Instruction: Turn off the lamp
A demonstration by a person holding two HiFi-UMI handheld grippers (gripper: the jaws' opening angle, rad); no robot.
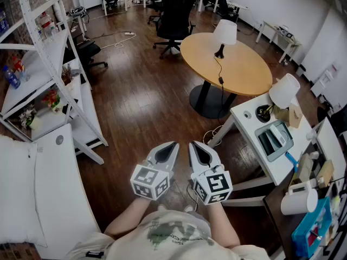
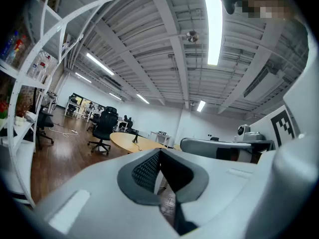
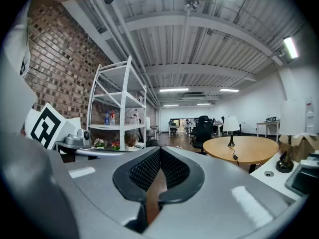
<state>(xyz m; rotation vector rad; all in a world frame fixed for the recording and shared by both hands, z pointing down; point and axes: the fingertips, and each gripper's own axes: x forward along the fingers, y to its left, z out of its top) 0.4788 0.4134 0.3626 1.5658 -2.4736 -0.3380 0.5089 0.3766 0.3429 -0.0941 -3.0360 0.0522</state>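
Note:
Two white-shaded lamps are in view. One lamp (image 1: 224, 34) stands on the round wooden table (image 1: 244, 69) and shows small in the right gripper view (image 3: 231, 126). The other lamp (image 1: 283, 91) stands on the white desk (image 1: 246, 124) at the right, with its shade at the right gripper view's edge (image 3: 290, 117). My left gripper (image 1: 170, 147) (image 2: 159, 154) and right gripper (image 1: 195, 147) (image 3: 159, 153) are side by side close to my chest, above the wooden floor. Both are shut with nothing in them, and both are far from either lamp.
A white shelf rack (image 1: 49, 64) with bottles and small items stands at the left. A white tabletop (image 1: 49, 199) lies at the lower left. A black office chair (image 1: 174, 12) is behind the round table. Boxes and a device crowd the desk's right end (image 1: 274, 138).

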